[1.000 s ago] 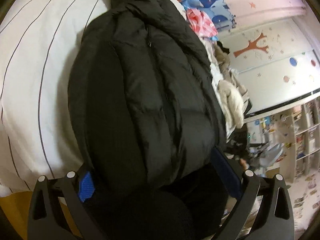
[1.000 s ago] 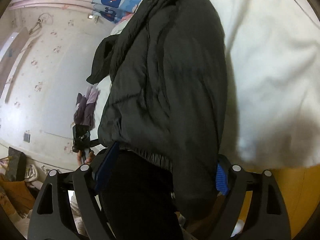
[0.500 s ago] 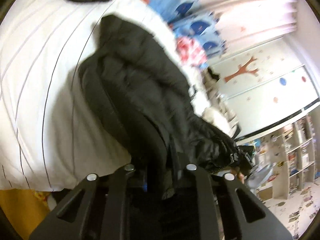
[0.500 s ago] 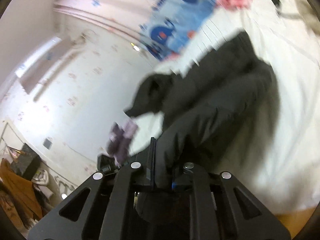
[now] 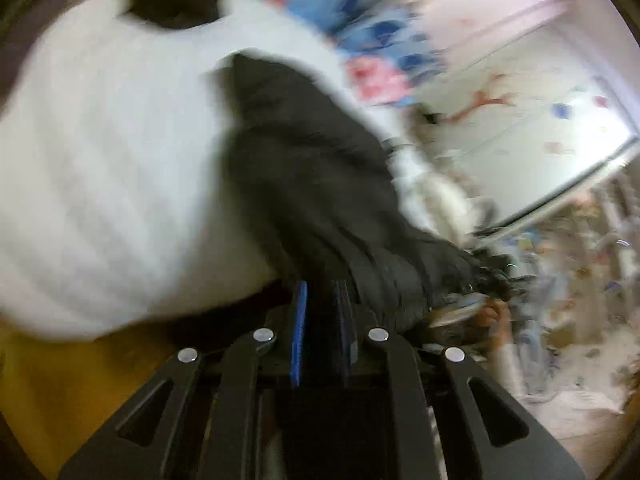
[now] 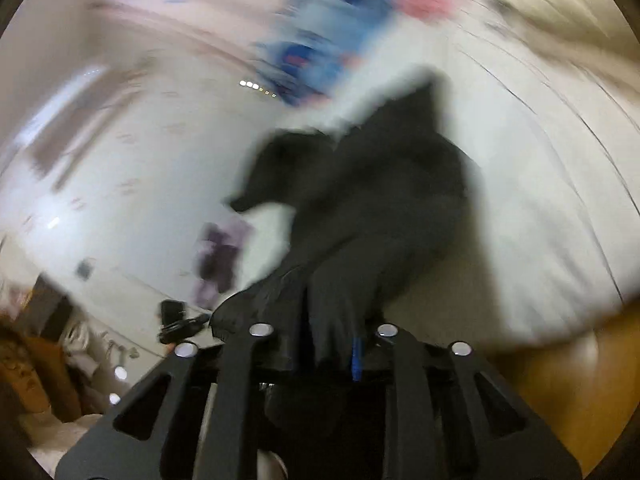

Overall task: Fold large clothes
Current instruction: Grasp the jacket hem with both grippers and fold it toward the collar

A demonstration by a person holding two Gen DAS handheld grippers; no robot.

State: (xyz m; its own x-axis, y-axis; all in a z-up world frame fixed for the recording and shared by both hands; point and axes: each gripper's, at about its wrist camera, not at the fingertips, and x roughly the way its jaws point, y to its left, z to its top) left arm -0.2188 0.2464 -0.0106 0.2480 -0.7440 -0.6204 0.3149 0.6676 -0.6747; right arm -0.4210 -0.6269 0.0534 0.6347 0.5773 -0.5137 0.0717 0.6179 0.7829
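The black puffer jacket [image 5: 316, 184] runs from the centre of the left wrist frame down to its lower middle, where its hem is gathered between the fingers of our left gripper [image 5: 322, 320]. A second ago those fingers stood wide on either side of the hem; now they are drawn narrow and clamp the fabric. The same holds on the other side: in the right wrist view the jacket [image 6: 384, 208] fills the centre, and our right gripper [image 6: 332, 340] has gone from wide to nearly closed, pinching the hem at the lower middle of the frame. The jacket also sits smaller and further up in both frames than it did, and both views are smeared by motion, so we judge that we have taken the hem at two corners and are lifting or pulling it, most likely to carry the bottom over for a fold. The fold itself is not yet made.

The jacket's far end lies on a white duvet [image 5: 100, 168] that fills the left half of the left wrist frame; a yellow strip below it [image 5: 60, 380] may be the bed base, though we cannot tell. Another dark item [image 5: 168, 4] sits at the upper left. A blue patterned cloth [image 5: 380, 40] and a pink one [image 5: 376, 80] lie toward the upper right, before a pale decorated wall [image 5: 540, 128]. At the lower right a cluttered floor [image 5: 580, 380] is blurred.
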